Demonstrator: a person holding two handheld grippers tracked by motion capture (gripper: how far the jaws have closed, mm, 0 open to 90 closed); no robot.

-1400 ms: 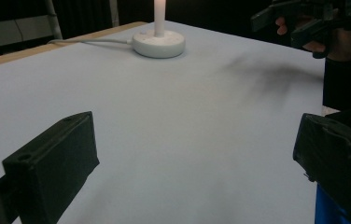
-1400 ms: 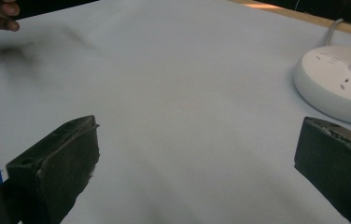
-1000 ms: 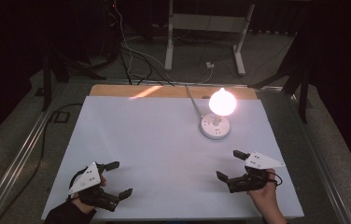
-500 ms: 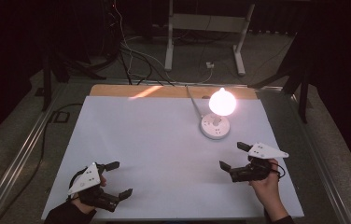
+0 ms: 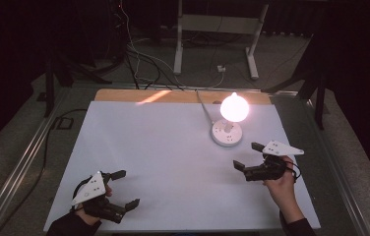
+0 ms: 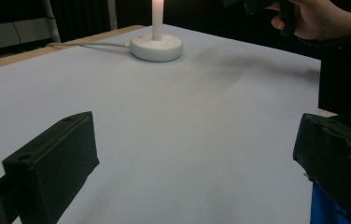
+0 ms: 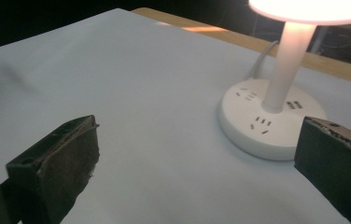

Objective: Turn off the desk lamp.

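We have the lit lamp (image 5: 228,129) standing at about one o'clock on the counter (image 5: 163,147), untouched. Our right gripper (image 5: 247,160), jaws wide apart and empty, hovers just beside its round base at five o'clock of it. Our left gripper (image 5: 124,189) waits at seven o'clock, jaws also apart, so the reach and any grasp remain to do.

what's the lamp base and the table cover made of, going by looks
Lamp base: likely moulded white plastic, smooth and slightly glossy, with socket slots cut into its top. Table cover: looks like a matte white sheet, perhaps paper or thin board, flat and glare-free; a wooden edge shows beyond it.
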